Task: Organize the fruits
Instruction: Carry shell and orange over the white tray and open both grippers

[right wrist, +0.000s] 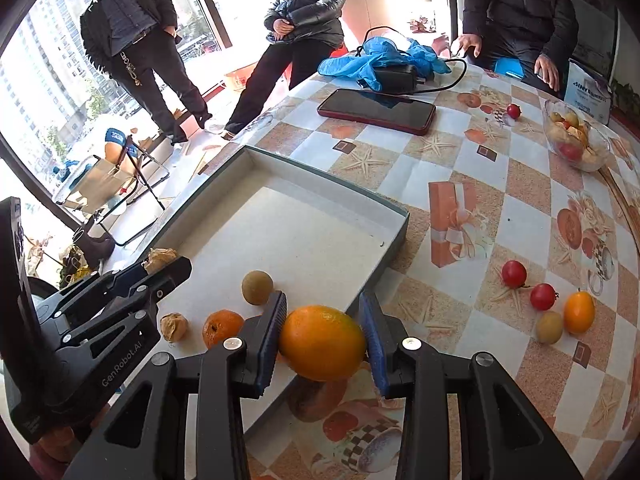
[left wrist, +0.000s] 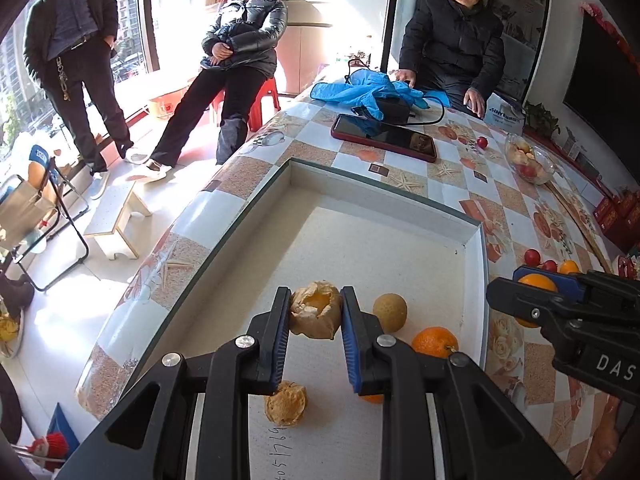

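Observation:
My left gripper (left wrist: 315,312) is shut on a papery husked fruit (left wrist: 316,314), held above the shallow white tray (left wrist: 474,264). In the tray lie another husked fruit (left wrist: 286,403), a brown round fruit (left wrist: 390,312) and a small orange (left wrist: 435,341). My right gripper (right wrist: 323,344) is shut on a large orange (right wrist: 322,343), held over the tray's (right wrist: 396,232) near right edge. In the left wrist view that gripper (left wrist: 520,300) comes in from the right. Loose on the tablecloth sit two red tomatoes (right wrist: 514,273) (right wrist: 543,296), a yellow tomato (right wrist: 579,312) and a small brown fruit (right wrist: 549,327).
A dark phone (right wrist: 376,111), a blue plastic bag (right wrist: 380,56) with a black charger and a glass bowl of fruit (right wrist: 576,144) sit further back on the table. One more red tomato (right wrist: 513,111) lies near the bowl. Three people stay beyond the table's far edge.

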{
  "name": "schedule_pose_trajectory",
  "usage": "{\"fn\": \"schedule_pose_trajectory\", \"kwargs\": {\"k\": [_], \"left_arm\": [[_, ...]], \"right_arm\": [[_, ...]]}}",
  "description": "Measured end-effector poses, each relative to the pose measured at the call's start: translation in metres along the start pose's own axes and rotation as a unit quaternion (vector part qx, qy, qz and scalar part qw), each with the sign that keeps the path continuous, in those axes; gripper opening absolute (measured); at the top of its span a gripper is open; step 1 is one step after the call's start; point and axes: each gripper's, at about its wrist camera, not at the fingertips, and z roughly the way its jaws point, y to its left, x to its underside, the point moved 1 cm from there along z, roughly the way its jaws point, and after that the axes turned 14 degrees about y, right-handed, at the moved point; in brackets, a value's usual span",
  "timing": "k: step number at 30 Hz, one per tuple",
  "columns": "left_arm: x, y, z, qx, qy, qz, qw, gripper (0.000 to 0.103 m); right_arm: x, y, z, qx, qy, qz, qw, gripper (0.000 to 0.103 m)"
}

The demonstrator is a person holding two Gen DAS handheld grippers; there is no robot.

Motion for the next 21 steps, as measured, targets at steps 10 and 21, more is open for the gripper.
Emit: {"fn": "schedule_pose_trajectory", "kwargs": {"k": [10,21], "left_arm": [[-0.004,0.006,0.015,-0.009,0.009,-0.003,0.9999,0.027],[-0.001,-0.002,0.019,-0.023,-0.001,0.012,0.9997,0.067]], "right_arm": [[-0.018,0.019,0.023,-0.005,0.015,-0.013,1.000,0.039],[-0.022,0.016,0.034,-0.015,0.024,-0.006,1.000,0.047]]}}
